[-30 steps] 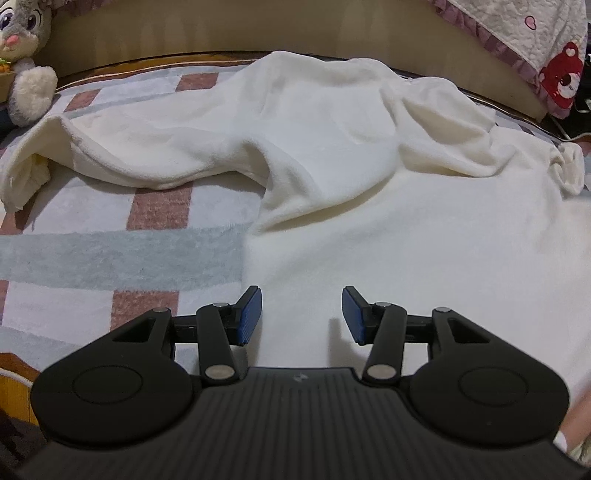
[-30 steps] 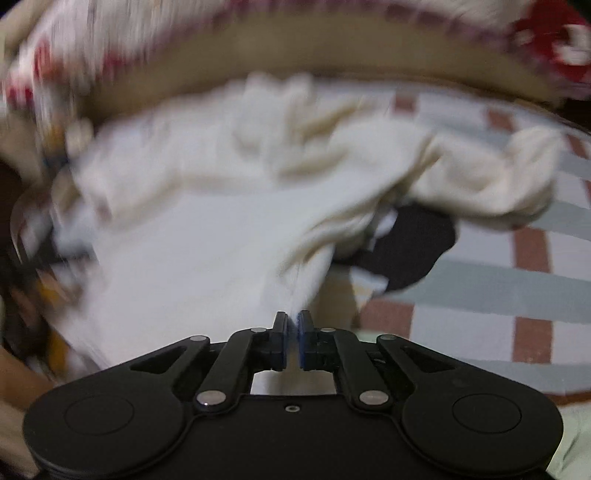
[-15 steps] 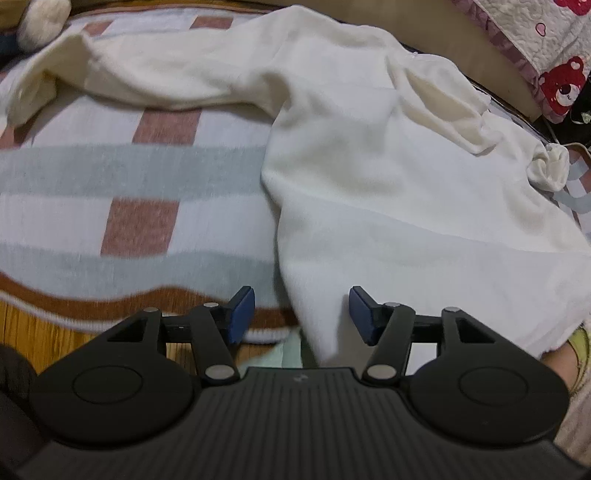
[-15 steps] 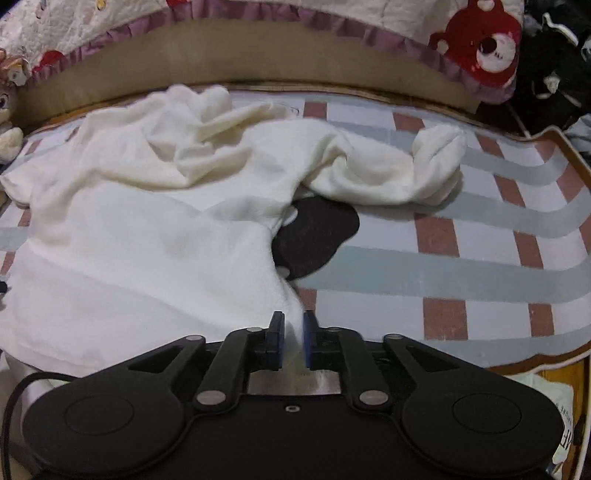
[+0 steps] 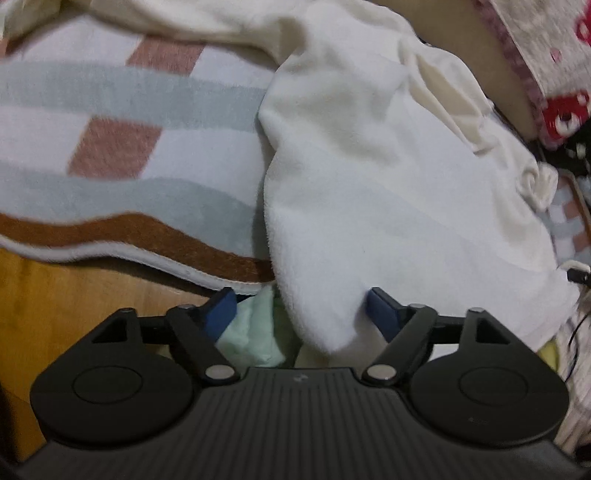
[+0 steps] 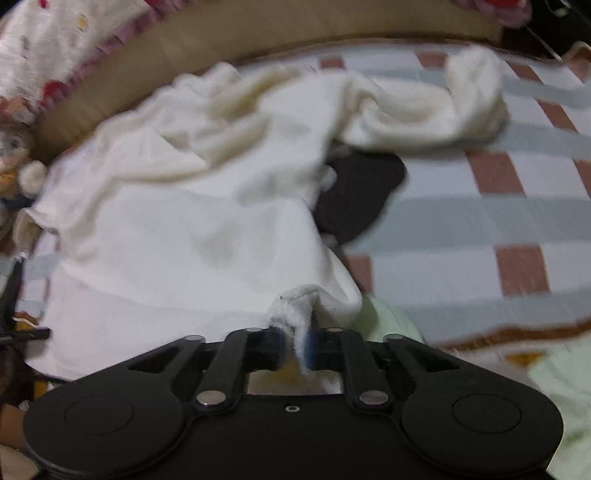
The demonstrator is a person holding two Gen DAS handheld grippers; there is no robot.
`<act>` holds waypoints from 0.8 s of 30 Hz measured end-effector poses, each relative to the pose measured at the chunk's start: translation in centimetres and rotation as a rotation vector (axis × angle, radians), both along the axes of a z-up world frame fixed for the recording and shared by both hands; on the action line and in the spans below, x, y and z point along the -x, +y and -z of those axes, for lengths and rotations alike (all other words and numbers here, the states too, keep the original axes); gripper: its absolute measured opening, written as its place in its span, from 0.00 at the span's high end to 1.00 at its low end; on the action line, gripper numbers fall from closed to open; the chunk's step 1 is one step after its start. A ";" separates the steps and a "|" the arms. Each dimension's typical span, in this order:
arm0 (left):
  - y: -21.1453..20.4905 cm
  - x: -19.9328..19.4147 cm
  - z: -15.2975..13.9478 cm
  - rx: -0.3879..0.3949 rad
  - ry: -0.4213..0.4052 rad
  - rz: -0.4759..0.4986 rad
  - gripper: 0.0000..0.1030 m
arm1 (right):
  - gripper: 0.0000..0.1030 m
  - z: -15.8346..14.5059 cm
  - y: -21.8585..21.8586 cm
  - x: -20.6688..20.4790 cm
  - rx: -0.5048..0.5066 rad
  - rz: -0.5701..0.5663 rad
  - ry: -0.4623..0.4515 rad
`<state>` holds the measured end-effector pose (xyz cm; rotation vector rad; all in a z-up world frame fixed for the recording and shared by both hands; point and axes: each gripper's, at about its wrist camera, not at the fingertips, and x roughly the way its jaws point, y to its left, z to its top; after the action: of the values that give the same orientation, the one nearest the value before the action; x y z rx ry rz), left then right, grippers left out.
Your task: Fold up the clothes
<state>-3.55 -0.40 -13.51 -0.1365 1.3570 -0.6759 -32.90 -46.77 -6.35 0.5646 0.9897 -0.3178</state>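
A cream fleece garment point(image 5: 369, 155) lies spread on a checked blanket point(image 5: 110, 147). Its lower left corner hangs over the bed's front edge. My left gripper point(image 5: 301, 314) is open, and that corner sits between its blue pads without being pinched. In the right wrist view the garment point(image 6: 192, 221) fills the left half, one sleeve point(image 6: 443, 107) bunched at the back right. My right gripper point(image 6: 295, 339) is shut on the garment's hem at its lower right corner.
A dark patch point(image 6: 354, 192) shows beside the garment on the blanket point(image 6: 498, 206). A tan headboard point(image 6: 295, 29) and a quilt with red bears point(image 5: 554, 74) lie behind. A plush toy point(image 6: 14, 162) sits far left. Pale green cloth point(image 5: 255, 332) and a wooden bed frame point(image 5: 74, 295) lie below the edge.
Both grippers have drawn back toward the bed's front edge. The right one stays shut on the hem and pulls it along. The garment's left corner now hangs between the left pads.
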 end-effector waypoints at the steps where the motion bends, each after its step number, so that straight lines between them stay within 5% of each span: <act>1: 0.1 -0.2 0.2 0.012 0.023 -0.021 0.17 | 0.89 -0.9 0.0 -0.3 0.018 -0.013 -0.040; 3: 0.4 -0.7 0.7 0.036 0.069 -0.064 0.23 | 0.89 -3.0 -0.1 -0.8 0.041 -0.039 -0.125; 6: 0.2 -0.5 -0.8 0.038 0.020 -0.025 0.86 | 0.90 -6.6 0.7 -0.9 0.105 -0.087 -0.219; 7: 0.2 -0.3 -2.0 0.067 -0.013 -0.011 0.96 | 0.90 -7.6 1.0 -0.8 0.135 -0.099 -0.232; 11: 0.8 -0.3 -8.1 0.159 -0.204 -0.005 0.97 | 0.90 -9.1 1.3 -0.7 0.160 -0.093 -0.255; 15: 0.4 -1.9 -9.5 0.207 -0.221 -0.059 0.96 | 0.90 -7.0 0.4 -1.9 0.133 -0.032 -0.215; 19: -2.6 -2.1 -6.6 0.037 -0.205 0.015 0.94 | 0.90 -3.5 -1.1 -3.4 0.117 0.045 -0.131; 21: -3.6 -1.5 -5.2 -0.028 -0.200 0.075 0.83 | 0.90 -2.2 -1.7 -3.7 0.110 0.074 -0.102; 23: -3.5 -0.4 -3.9 -0.042 -0.159 0.116 0.52 | 0.90 -1.4 -2.2 -3.6 0.118 0.086 -0.084; 24: -3.3 0.0 -3.3 -0.045 -0.128 0.123 0.47 | 0.90 -1.2 -2.3 -3.6 0.122 0.086 -0.075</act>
<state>-3.53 -3.70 -10.16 0.0266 1.2642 -0.7444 -29.28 -49.10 -5.15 0.5050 0.8687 -0.4276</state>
